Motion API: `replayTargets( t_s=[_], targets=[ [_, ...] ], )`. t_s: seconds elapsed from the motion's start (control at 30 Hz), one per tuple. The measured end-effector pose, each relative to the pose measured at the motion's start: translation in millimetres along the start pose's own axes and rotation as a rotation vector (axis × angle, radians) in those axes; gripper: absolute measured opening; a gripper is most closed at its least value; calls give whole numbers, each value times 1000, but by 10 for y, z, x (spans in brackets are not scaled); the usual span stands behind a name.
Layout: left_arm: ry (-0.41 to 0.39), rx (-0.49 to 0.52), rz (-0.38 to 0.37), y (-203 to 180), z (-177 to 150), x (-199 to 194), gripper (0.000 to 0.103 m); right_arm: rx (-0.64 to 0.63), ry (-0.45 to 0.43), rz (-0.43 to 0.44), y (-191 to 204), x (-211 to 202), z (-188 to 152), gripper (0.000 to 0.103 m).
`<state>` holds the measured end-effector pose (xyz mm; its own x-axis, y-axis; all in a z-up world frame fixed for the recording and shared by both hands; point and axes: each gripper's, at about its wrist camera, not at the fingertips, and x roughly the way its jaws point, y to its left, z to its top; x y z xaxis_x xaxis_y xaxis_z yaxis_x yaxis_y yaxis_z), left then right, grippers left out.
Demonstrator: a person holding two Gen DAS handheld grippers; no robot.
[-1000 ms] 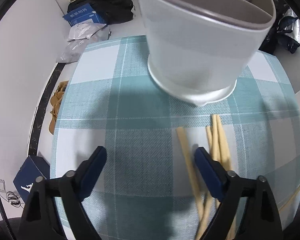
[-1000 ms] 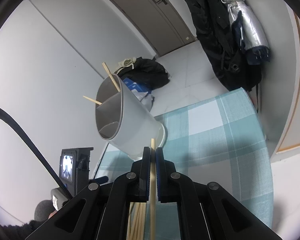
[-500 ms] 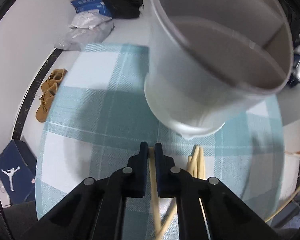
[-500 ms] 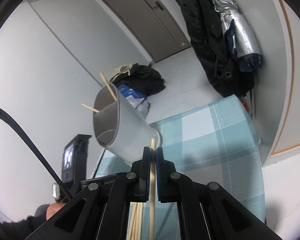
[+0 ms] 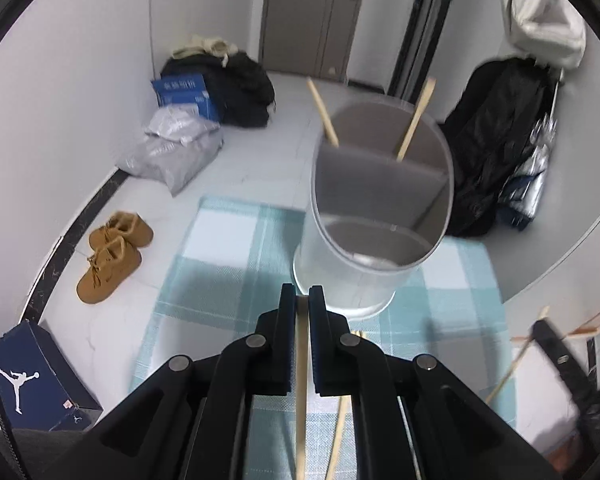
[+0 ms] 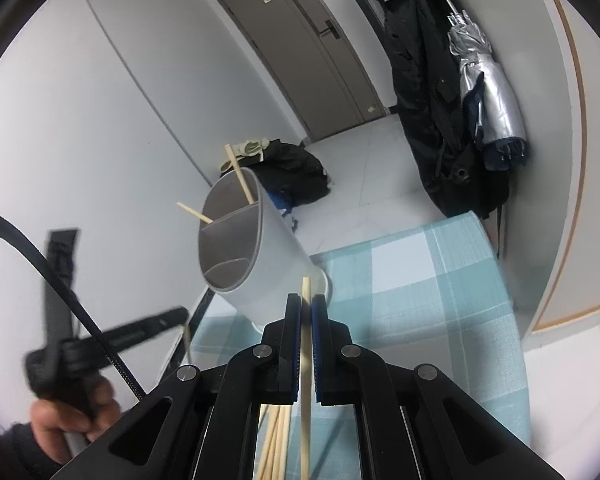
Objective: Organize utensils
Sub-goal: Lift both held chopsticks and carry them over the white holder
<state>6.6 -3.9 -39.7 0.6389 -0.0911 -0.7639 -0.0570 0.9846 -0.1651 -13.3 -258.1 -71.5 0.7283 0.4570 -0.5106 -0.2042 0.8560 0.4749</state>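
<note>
A grey divided holder (image 5: 380, 208) stands on the teal checked tablecloth (image 5: 228, 280), and two chopsticks (image 5: 322, 110) lean out of its far compartment. My left gripper (image 5: 301, 308) is shut on one wooden chopstick (image 5: 300, 360), raised just in front of the holder. My right gripper (image 6: 306, 308) is shut on another chopstick (image 6: 306, 360), to the right of the holder (image 6: 252, 252). Several loose chopsticks (image 6: 276, 440) lie on the cloth below it. In the right wrist view the left gripper (image 6: 140, 330) shows blurred at the left, held by a hand (image 6: 72, 420).
On the floor to the left are brown shoes (image 5: 108, 256), a blue shoe box (image 5: 32, 384) and bags (image 5: 180, 148). Dark coats (image 6: 432, 120) and a silver umbrella (image 6: 488, 92) hang at the right. A door (image 6: 300, 52) stands behind.
My left gripper closed on a chopstick lying on the cloth and rose with it, tilting up until the holder's opening shows. The right gripper kept still, holding its chopstick.
</note>
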Motion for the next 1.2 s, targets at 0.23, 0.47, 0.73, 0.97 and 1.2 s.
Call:
replayTargets(
  t_s=[0.23,0.47,0.73,0.97,1.2],
  targets=[
    [-76,-28,-36,49,-47,-326,3,-59,-23,-16,183,-76,-68,4],
    [-99,-58,-54,79,-53,-454,3,-134,-46,-38,404,-177,-172,4],
    [-109,-22,-89,38,-44,-568,3,-187,-84,-58,594,-244,-193,4],
    [-101,-1,-153,72,50,-620,3,-271,-76,-57,724,-181,-111,4],
    [-81,7,-244,110,178,-637,3,-256,-87,-47,716,-185,-21,4]
  ],
)
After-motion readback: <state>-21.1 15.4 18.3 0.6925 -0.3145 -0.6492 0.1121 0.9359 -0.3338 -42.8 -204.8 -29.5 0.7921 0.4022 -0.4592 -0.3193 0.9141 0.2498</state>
